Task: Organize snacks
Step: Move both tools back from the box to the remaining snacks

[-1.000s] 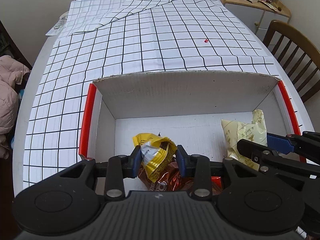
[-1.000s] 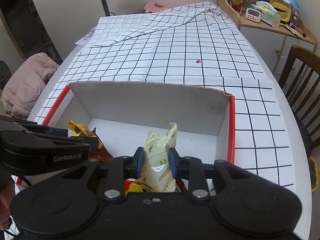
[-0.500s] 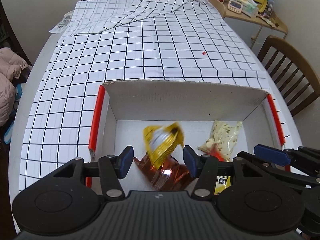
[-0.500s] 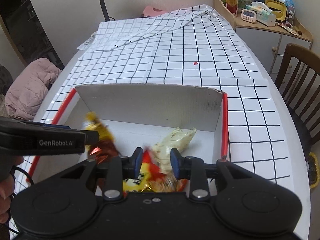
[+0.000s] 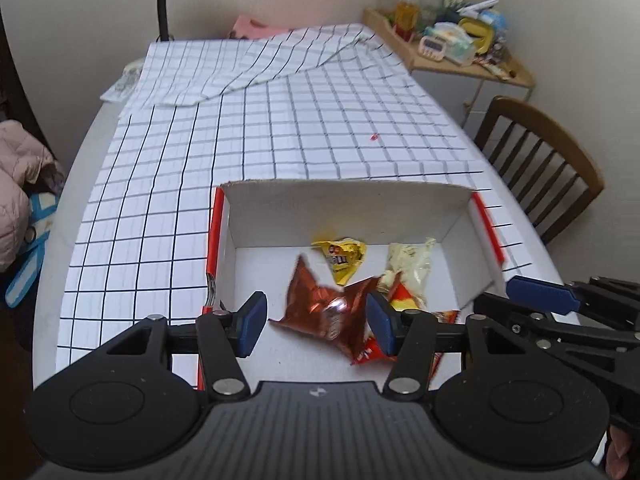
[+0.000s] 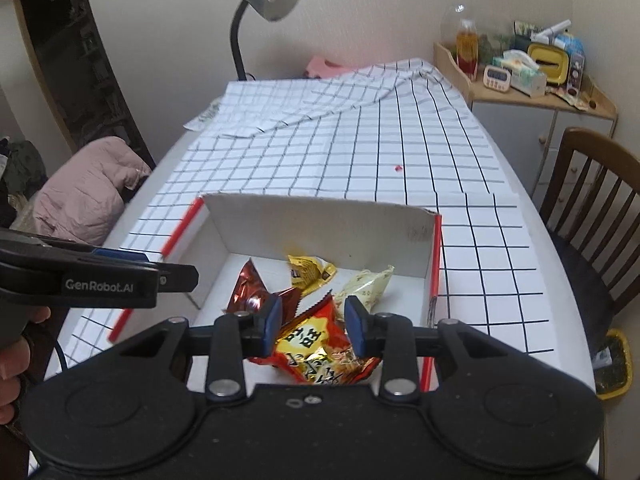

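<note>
Four snack packs sit in the white box (image 5: 348,208) on the bench (image 6: 472,248).
We see brown pack (image 5: 324,312), yellow pack (image 5: 342,258), cream pack (image 5: 412,264), red pack (image 6: 316,344) inside; our left gripper (image 5: 314,322) and right gripper (image 6: 313,324) hover above, fingers released, empty.

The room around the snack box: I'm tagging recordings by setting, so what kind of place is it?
Most likely a home dining area: a table under a checked tablecloth, a wooden chair beside it, and a cluttered side cabinet with a timer and tissues. A desk lamp stands at the far end.
</note>
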{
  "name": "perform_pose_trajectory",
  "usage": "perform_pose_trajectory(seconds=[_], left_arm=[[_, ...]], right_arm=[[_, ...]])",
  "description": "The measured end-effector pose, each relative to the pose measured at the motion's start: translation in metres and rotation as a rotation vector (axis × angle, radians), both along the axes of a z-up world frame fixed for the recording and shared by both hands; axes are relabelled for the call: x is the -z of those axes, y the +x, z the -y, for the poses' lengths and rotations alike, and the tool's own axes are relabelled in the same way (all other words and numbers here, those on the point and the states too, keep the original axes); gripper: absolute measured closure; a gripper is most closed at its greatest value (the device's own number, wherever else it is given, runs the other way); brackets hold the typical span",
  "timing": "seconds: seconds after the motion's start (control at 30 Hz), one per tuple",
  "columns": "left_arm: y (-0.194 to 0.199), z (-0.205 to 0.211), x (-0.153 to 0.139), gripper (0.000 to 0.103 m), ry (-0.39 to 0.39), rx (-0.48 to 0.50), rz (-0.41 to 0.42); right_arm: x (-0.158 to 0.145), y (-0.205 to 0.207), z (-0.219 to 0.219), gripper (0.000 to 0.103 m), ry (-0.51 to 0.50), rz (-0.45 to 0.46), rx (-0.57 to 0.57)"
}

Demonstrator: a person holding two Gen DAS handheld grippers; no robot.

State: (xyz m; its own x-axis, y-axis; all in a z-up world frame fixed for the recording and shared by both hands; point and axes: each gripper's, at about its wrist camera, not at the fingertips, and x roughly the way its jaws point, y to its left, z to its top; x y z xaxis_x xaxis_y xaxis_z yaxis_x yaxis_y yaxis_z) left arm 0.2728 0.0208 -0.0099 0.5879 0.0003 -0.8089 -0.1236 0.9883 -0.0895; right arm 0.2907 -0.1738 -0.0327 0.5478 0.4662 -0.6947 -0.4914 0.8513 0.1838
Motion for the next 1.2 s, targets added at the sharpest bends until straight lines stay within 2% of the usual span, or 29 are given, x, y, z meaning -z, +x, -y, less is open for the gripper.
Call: perform_pose_trajectory(seconds=[0.13,0.23,0.3,0.5,0.7,0.8,0.97,1.03,1.2], left_arm=[[-0.023,0.000,-0.015,0.047,0.000,0.025,0.039],[-0.039,-0.001,-0.023,0.045,0.003,0.033,0.065],[-0.051,-0.003,-0.028,0.045,-0.005,0.035,0.077],[-0.086,-0.009,-0.033,0.041,-0.006,0.030,0.109],[-0.114,-0.017,-0.030,0.038,-0.015,0.010,0.121],[-0.128,-0.025,-0.026,0.026,-0.027,-0.006,0.126],[-0.148,-0.036,-0.018,0.024,-0.071,-0.033,0.126],[-0.154,-0.040,-0.013,0.015,-0.091,-0.048,0.121],[-0.165,-0.050,0.012,0.014,-0.108,-0.110,0.067]], right_arm=[[-0.012,-0.018,0.006,0.063,0.032,0.023,-0.011],[-0.020,-0.031,0.010,0.049,0.055,0.042,-0.013],[-0.026,-0.042,0.011,0.031,0.069,0.065,-0.018],[-0.035,-0.072,0.013,0.016,0.092,0.112,-0.054],[-0.031,-0.094,0.018,0.007,0.115,0.111,-0.052],[-0.027,-0.103,0.020,0.002,0.120,0.109,-0.053],[-0.014,-0.124,0.023,0.001,0.117,0.103,-0.063],[-0.007,-0.130,0.022,0.001,0.113,0.097,-0.066],[0.017,-0.145,0.021,0.001,0.092,0.062,-0.065]])
